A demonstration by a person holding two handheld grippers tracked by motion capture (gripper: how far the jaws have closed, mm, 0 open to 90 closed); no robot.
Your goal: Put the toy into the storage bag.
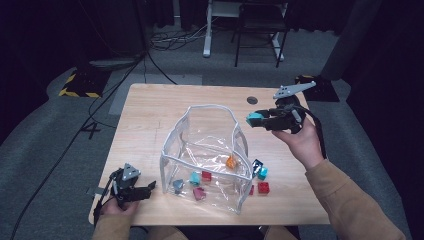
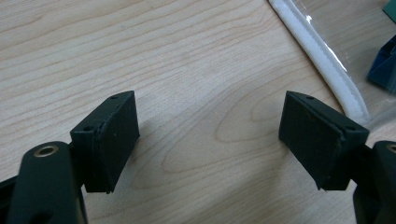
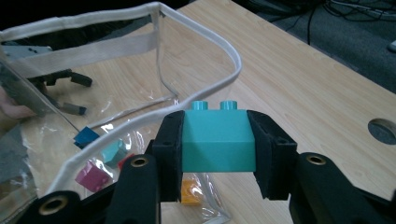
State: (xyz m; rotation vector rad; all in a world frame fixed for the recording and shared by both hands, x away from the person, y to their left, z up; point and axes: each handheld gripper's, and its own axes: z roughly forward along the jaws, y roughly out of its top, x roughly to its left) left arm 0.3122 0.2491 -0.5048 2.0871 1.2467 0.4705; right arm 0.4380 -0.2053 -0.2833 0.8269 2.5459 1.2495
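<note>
Your right gripper [image 1: 256, 119] is up above the table [image 1: 150, 115], just off the right side of the clear pouch [image 1: 207, 155], and its jaws are pressed against both flanks of a teal brick [image 3: 218, 140]; in the right gripper view you can see the brick sitting squarely between the pads with its two studs pointing up. The pouch stands open in the middle of the table, its white-trimmed rim [image 3: 140, 119] curving just ahead of that brick. Inside the pouch lie an orange brick [image 1: 230, 162], a light teal brick [image 1: 195, 177], a red brick [image 1: 206, 175], a pink brick [image 1: 199, 193] and a dark grey piece [image 1: 178, 184]. Outside it, on the table near its right wall, sit another red brick [image 1: 263, 187] and a small teal piece [image 1: 262, 172] touching a dark one [image 1: 256, 165]. Your left gripper [image 1: 150, 187] rests low at the near left corner of the table, beside the pouch's left wall, with its jaws spread wide and only bare wood between them; in the left gripper view the pouch's white edge [image 2: 322, 56] runs past the far jaw.
</note>
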